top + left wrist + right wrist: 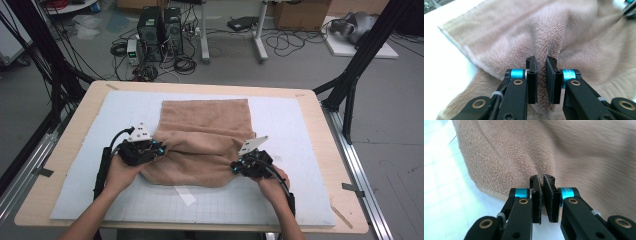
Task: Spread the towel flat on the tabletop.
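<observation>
Bench (65,150): a pale wooden top that carries everything named here; the person's forearms come in over its near edge.
Mat (290,150): a white sheet printed with a faint grid, covering most of the bench; no lettering can be read on it.
Towel (205,135): a tan terry cloth lying on the middle of the mat. Its far part lies flat and square, while its near part is bunched and drawn in toward both grippers. It fills much of the left gripper view (506,35) and the right gripper view (564,152).
Tape strip (185,194): a pale, clear-looking strip on the mat, just beyond the towel's near edge; no writing visible.
Left gripper (159,148): at the towel's left side, near its near corner. In the left gripper view (541,67) its jaws stand almost together, with a raised ridge of towel pinched between the pads.
Right gripper (236,166): at the towel's right side, near the near right corner. In the right gripper view (542,185) its jaws are nearly closed on a fold at the towel's edge, the cloth caught between the pads.
Labels: the blue ring on the right gripper's jaw carries small print, too tiny to read.
Tower computers (160,32): two dark cases on the floor beyond the towel's far edge, amid loose cables; no brand legible.
</observation>
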